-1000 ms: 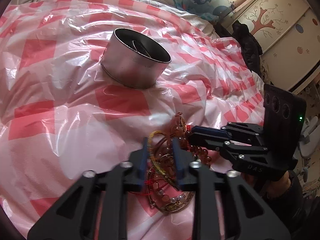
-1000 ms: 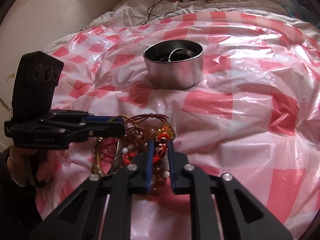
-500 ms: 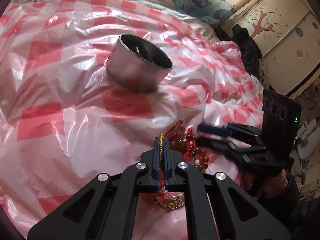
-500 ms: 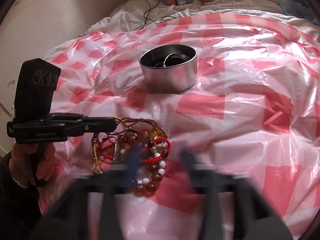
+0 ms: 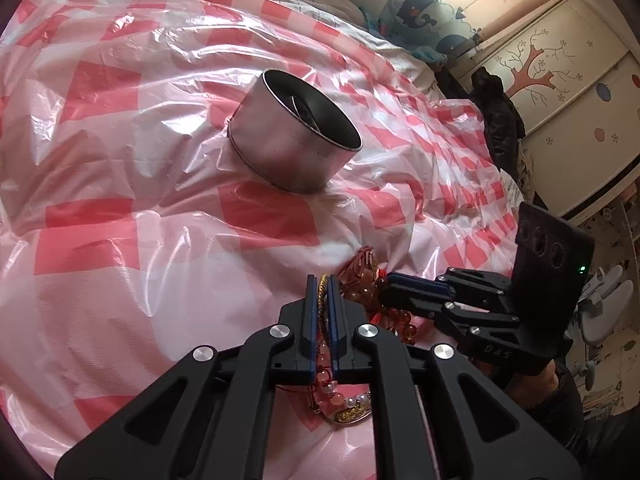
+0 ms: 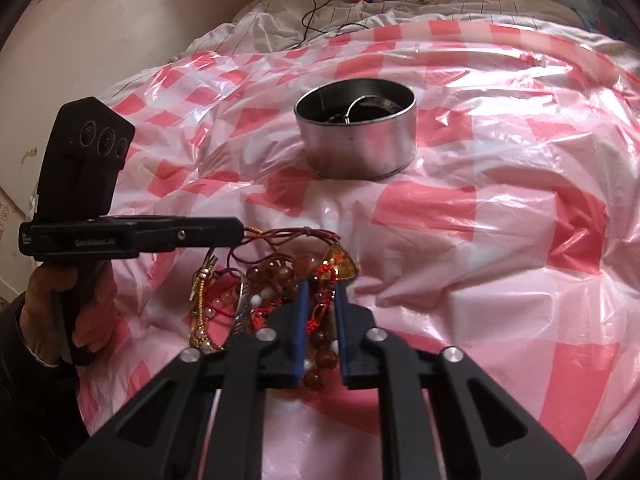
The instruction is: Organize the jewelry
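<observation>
Pink-and-white checked plastic sheet (image 5: 160, 240) covers a bed, crinkled and soft underfoot for anything set on it. Well ahead of both pairs of jaws stands a round tin (image 5: 280, 152), with something metal already lying inside. The jewelry itself is a tangle (image 6: 280, 280) lying directly under and between the two sets of jaws: amber beads, pearl-like beads, red knotted cord, gold braid and a flat pendant, all threaded through one another. The left gripper (image 5: 322, 280) is closed on a gold cord (image 5: 322, 300), which runs up between its pads. The right gripper (image 6: 322, 286) is closing onto a red cord (image 6: 320, 312), amber beads just below its tips, and its pads look to be pressing on the strand. My reading is that the two are set to tease one piece free of the rest. These strands will be light and limp, so nothing will hold its shape when raised — a lifted cord will likely drag its neighbours along. Round beads are slippery and may roll out of flat pads, so the cord or braid between beads is the better hold, taken close to where it leaves the knot. Thin threads could snap under a hard pull; the plastic beneath may also slide or bunch.
</observation>
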A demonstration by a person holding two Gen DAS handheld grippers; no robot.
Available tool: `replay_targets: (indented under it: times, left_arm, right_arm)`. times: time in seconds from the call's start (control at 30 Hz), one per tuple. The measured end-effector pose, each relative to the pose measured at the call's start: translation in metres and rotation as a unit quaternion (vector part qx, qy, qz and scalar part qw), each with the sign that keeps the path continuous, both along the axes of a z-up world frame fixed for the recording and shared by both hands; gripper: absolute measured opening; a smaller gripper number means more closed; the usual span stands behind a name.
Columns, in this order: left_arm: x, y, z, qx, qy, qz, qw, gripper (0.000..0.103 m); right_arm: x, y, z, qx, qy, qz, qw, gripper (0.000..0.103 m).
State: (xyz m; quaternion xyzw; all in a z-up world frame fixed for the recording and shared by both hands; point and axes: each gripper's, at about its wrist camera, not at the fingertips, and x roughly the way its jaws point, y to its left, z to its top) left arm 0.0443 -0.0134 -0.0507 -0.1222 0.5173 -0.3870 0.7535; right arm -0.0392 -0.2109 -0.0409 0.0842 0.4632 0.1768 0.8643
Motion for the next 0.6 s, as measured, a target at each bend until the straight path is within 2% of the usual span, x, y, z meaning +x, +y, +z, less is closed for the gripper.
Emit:
replay_targets:
  times: [0.1, 0.4, 0.6]
  left_arm:
    - [-0.001, -0.001, 0.002, 0.000, -0.005, 0.000, 1.0000, 0.005]
    - [-0.002, 0.011, 0.019, -0.039, -0.023, 0.011, 0.9989, 0.002]
    - [-0.012, 0.016, 0.046, -0.102, -0.043, -0.012, 0.9938, 0.002]
  right_arm:
    - [-0.004, -0.005, 0.007, 0.001, -0.015, -0.011, 1.000, 0.003]
    - [-0.012, -0.017, 0.025, 0.019, -0.047, -0.027, 0.998, 0.003]
    - [-0.017, -0.027, 0.041, 0.034, -0.076, -0.041, 0.996, 0.003]
